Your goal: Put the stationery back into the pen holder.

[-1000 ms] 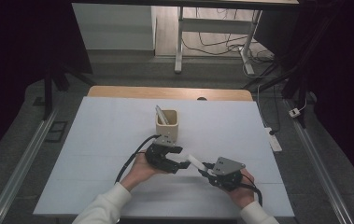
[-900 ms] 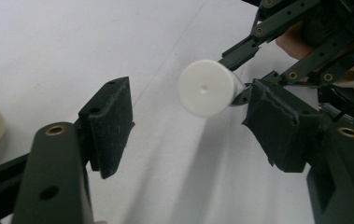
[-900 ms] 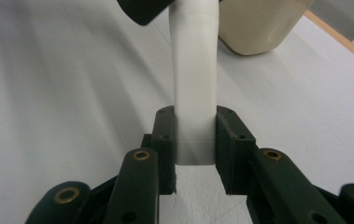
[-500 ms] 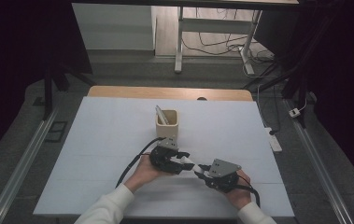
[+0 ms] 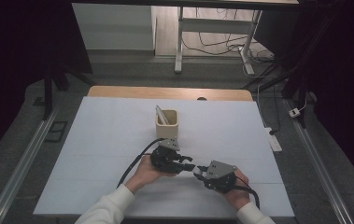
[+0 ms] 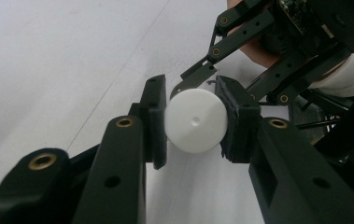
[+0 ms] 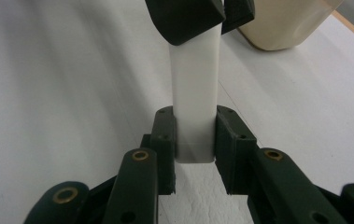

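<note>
Left gripper view | your left gripper (image 6: 194, 122) has just been closing on the white stick (image 6: 196, 120) | your right gripper (image 7: 194, 135) holds its other end | step: hand-over | next: let go with the right, then carry the stick to the cup (image 5: 167, 123).

White plastic tube (image 7: 194, 93), long and smooth, round cap end (image 6: 195, 120), lying level just above the table, pinched at both ends.

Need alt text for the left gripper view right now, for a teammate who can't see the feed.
The left gripper, jaws just closing, clamps the round end of a white cylindrical piece between its two black pads. Just beyond, the right gripper holds the same piece from the far end, with a hand behind it, over a white table.
</note>
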Demonstrator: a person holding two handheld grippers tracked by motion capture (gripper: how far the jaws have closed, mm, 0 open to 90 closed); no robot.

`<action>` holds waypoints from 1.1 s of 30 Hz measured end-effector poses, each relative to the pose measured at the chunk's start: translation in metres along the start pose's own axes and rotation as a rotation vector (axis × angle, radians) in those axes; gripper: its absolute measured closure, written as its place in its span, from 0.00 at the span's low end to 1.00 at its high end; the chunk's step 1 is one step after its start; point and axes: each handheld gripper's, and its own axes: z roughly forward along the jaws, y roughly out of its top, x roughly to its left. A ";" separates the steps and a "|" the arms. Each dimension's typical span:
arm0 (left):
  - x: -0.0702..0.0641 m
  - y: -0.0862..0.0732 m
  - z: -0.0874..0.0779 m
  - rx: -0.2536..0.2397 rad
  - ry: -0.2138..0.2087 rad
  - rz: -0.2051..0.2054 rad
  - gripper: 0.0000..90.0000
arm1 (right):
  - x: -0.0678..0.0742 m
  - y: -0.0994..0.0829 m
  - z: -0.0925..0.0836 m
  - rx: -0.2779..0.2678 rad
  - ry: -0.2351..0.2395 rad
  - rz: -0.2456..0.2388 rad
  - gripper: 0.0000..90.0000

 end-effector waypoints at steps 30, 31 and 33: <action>0.006 0.007 -0.042 -0.077 0.139 0.003 0.73 | -0.030 -0.035 -0.032 -0.083 -0.045 0.281 0.51; 0.006 0.007 -0.044 -0.083 0.141 0.002 0.73 | -0.032 -0.037 -0.034 -0.084 -0.047 0.289 0.51; 0.007 0.008 -0.048 -0.097 0.145 -0.002 0.73 | -0.034 -0.042 -0.038 -0.088 -0.057 0.303 0.51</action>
